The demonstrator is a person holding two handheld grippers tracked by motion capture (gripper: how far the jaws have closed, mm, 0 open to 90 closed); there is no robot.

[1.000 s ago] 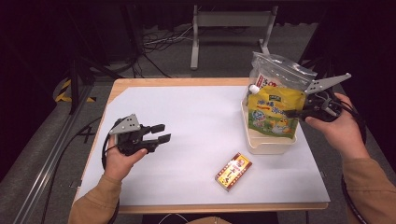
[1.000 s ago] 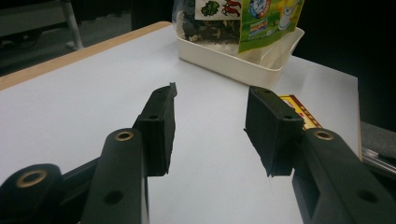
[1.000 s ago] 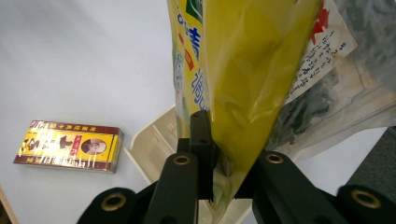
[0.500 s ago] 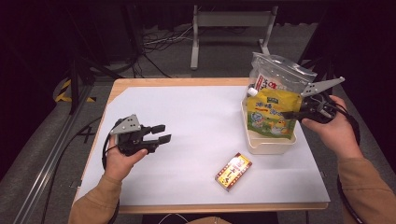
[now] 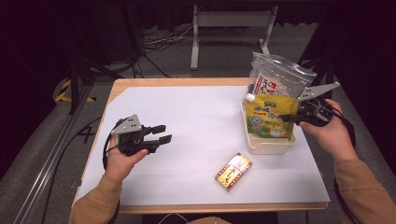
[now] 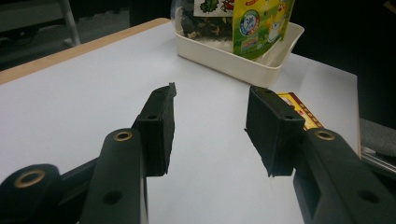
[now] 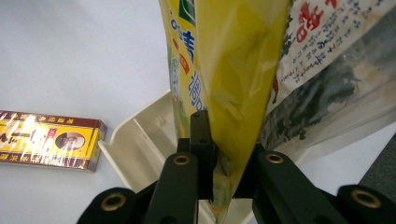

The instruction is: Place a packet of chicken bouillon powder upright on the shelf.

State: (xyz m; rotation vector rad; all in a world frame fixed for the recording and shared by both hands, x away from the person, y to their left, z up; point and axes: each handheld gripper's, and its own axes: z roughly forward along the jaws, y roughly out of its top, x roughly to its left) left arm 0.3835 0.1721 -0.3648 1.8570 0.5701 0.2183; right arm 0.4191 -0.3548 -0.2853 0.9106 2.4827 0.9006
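Observation:
A yellow-green pouch (image 5: 271,116) stands upright in a cream tub (image 5: 266,144) at the table's right, with a clear bag with red print (image 5: 275,77) behind it. My right gripper (image 5: 287,116) is shut on the yellow pouch (image 7: 224,70), its jaws pinching the pouch's side edge above the tub (image 7: 140,140). On the left of the table, my left gripper (image 5: 161,133) rests open with nothing between its fingers (image 6: 275,130). A yellow and red box (image 5: 233,171) lies flat in front of the tub, also seen as the box (image 7: 46,140) and the box (image 6: 301,109).
The white table top (image 5: 196,121) has a wooden rim. A metal stand (image 5: 229,28) and cables lie on the floor behind the table. The tub (image 6: 243,60) with its bags sits far ahead of my left gripper.
The right gripper has dipped slightly with the yellow pouch, lowering it in the tub. The left gripper has stayed still.

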